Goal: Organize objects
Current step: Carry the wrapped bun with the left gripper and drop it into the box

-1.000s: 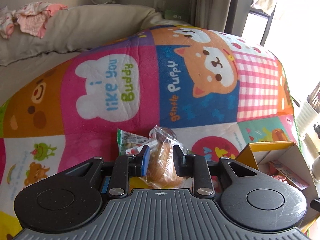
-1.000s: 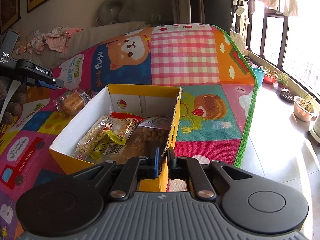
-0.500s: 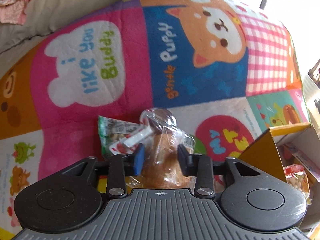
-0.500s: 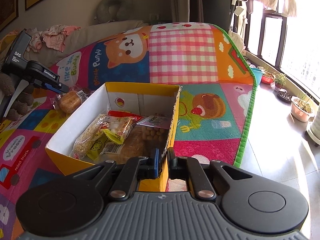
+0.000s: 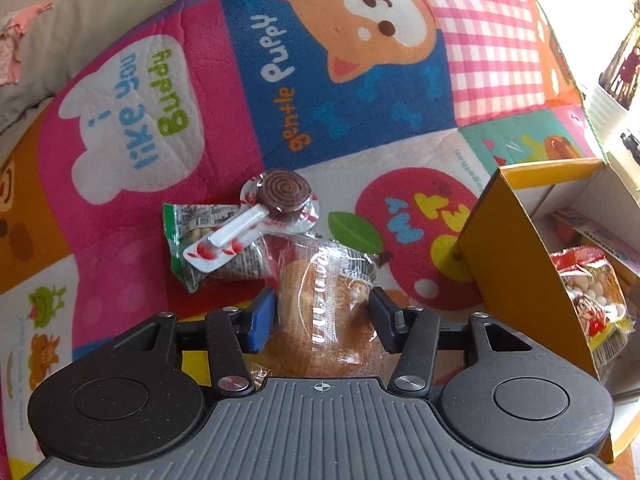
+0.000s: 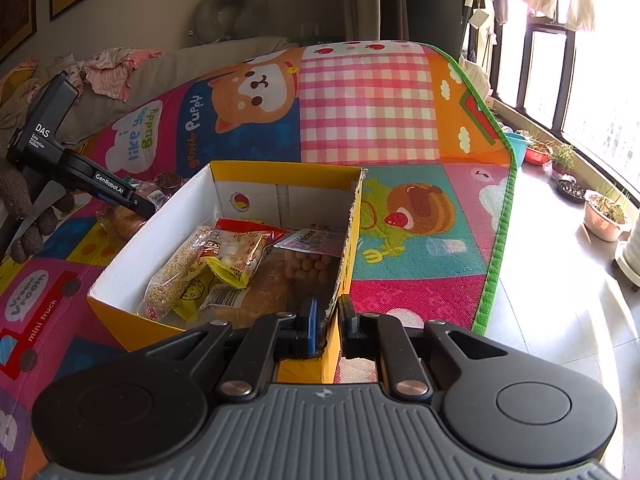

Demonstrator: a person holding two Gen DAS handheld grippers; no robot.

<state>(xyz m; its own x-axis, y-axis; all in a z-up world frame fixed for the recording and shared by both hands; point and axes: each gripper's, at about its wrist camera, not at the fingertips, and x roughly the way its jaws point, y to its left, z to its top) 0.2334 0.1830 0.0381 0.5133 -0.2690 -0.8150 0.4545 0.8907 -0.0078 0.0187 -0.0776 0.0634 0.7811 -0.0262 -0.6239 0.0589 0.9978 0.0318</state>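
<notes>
A bright patchwork play mat (image 6: 360, 112) covers the floor, printed with a puppy (image 5: 372, 12) and a pink check square. Behind it a beige cushion (image 6: 192, 60) holds crumpled clothes (image 6: 112, 68) (mostly pink); potted plants (image 6: 604, 216) line the window.

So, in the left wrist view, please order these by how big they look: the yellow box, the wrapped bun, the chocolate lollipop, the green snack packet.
1. Yellow box, though partly cut off by the frame.
2. Wrapped bun, but it lies nearest the camera, so this is unsure.
3. Green snack packet and chocolate lollipop look about alike; the lollipop covers part of the packet.
</notes>
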